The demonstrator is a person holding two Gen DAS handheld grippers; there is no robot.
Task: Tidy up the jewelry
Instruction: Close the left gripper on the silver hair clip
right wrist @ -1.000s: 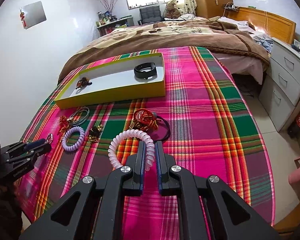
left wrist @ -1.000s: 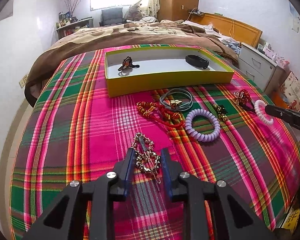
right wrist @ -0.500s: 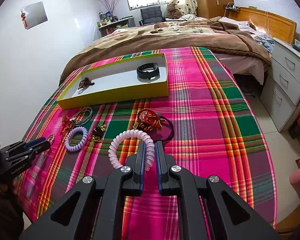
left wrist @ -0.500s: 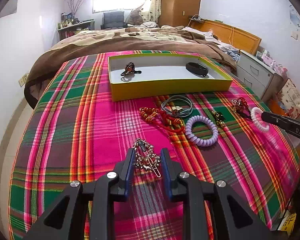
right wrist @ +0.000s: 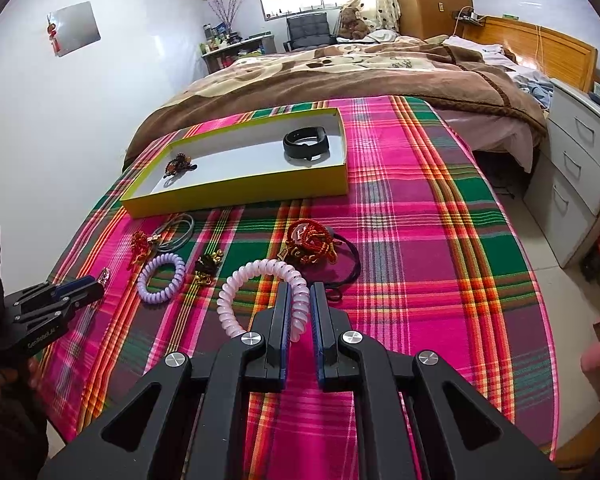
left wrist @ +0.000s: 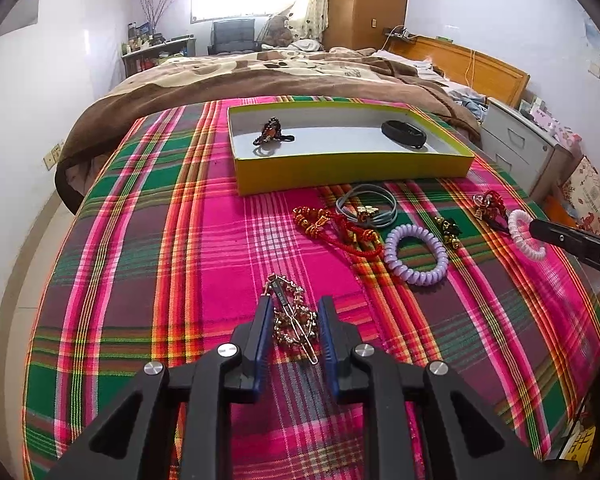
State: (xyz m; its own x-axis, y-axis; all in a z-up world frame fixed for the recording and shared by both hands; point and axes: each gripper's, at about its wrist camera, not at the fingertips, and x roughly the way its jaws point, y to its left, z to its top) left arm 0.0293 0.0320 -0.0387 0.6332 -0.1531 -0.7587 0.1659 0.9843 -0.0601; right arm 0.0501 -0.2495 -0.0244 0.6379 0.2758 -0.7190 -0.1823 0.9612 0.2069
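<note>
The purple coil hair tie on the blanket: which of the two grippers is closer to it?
Hard to call, perhaps the right. The right gripper, pinching the pink coil tie, sits just beyond the purple coil hair tie and a small dark clip. The left gripper holds a jewelled hair clip nearby.

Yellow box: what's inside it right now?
Inside the yellow box: a black wristband near one end and a brown beaded hair tie near the other, apart on the pale floor. The near wall hides a strip of floor behind it.
</note>
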